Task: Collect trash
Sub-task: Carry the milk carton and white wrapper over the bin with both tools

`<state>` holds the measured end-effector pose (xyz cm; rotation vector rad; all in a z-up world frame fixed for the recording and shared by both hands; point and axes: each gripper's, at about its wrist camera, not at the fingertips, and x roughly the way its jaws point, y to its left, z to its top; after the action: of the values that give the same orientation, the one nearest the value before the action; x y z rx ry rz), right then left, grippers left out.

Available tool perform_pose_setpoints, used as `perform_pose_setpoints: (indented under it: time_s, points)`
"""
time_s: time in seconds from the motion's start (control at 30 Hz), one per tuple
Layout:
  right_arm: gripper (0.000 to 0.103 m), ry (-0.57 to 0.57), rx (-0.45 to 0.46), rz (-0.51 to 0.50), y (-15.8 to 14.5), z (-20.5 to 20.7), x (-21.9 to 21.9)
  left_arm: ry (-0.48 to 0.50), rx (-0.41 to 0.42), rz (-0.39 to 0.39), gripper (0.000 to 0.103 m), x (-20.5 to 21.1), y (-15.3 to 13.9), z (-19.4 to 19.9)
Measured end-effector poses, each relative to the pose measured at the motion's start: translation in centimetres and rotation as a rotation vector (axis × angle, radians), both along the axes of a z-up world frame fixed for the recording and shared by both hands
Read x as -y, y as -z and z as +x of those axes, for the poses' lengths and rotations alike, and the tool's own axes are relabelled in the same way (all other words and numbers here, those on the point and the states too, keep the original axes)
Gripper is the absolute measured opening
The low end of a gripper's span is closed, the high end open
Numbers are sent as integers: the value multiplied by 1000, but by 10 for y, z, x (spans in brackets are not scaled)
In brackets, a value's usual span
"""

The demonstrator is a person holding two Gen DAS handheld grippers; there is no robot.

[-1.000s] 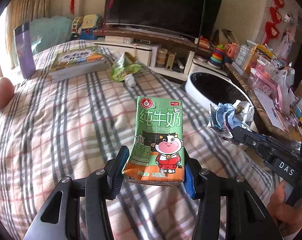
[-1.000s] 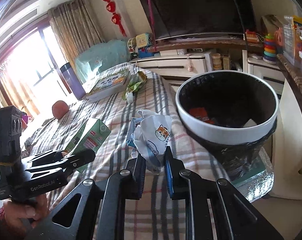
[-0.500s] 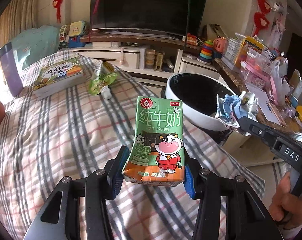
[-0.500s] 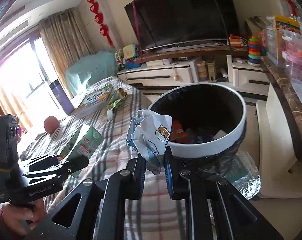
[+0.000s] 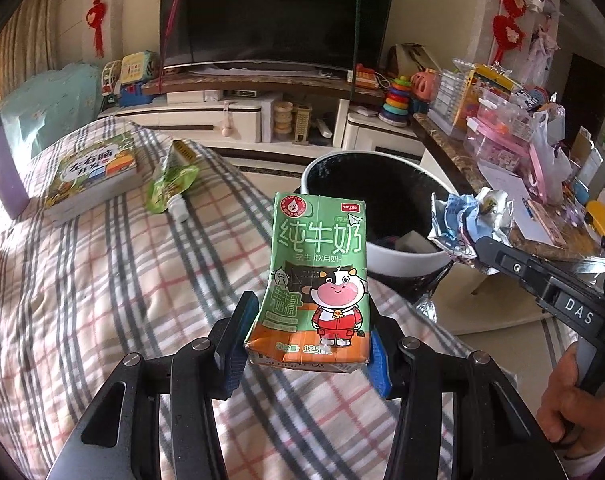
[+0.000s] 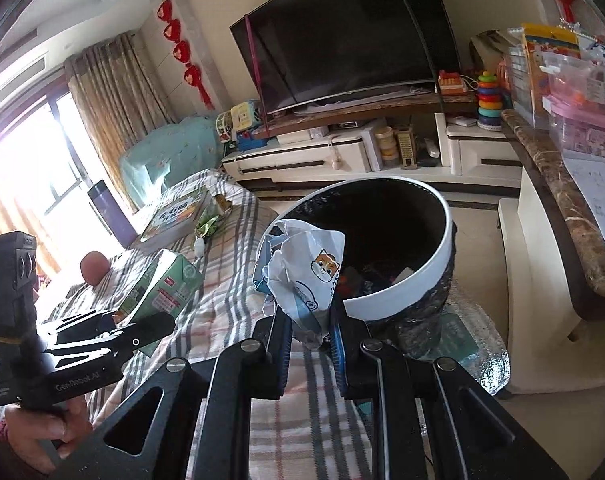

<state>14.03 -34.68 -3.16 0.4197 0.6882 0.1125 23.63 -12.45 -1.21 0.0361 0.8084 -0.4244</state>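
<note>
My left gripper [image 5: 308, 334] is shut on a green milk carton [image 5: 318, 276] with a cartoon cow, held upright above the plaid bed. The same carton [image 6: 158, 288] and left gripper [image 6: 114, 326] show in the right wrist view at the left. My right gripper [image 6: 310, 330] is shut on a crumpled white wrapper [image 6: 306, 276] with a cartoon cat, right at the near rim of the bin. That wrapper [image 5: 468, 226] hangs at the bin's right side in the left wrist view. The white-rimmed bin [image 6: 426, 276] with a black liner holds some trash; its rim [image 5: 406, 262] sits just behind the carton.
A green pouch [image 5: 170, 184] with a white cap and a book [image 5: 90, 176] lie on the plaid bedspread [image 5: 102, 280]. A purple flask [image 6: 106, 210] stands beyond them. A marble-topped counter [image 6: 554, 208] with clutter runs along the right. A TV stand [image 5: 242, 116] lies ahead.
Both grippers have carried their loads toward the bin: it now looms larger and closer in both views. The wrapper has come up to the bin's rim. Both grips are unchanged.
</note>
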Motion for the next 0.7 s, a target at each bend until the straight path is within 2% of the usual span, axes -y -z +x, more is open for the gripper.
perform_pose_setpoints:
  time_s: [0.7]
  points:
    - [17,34,18,-29,-11,12,23,47,32,19,48,31,-5,23]
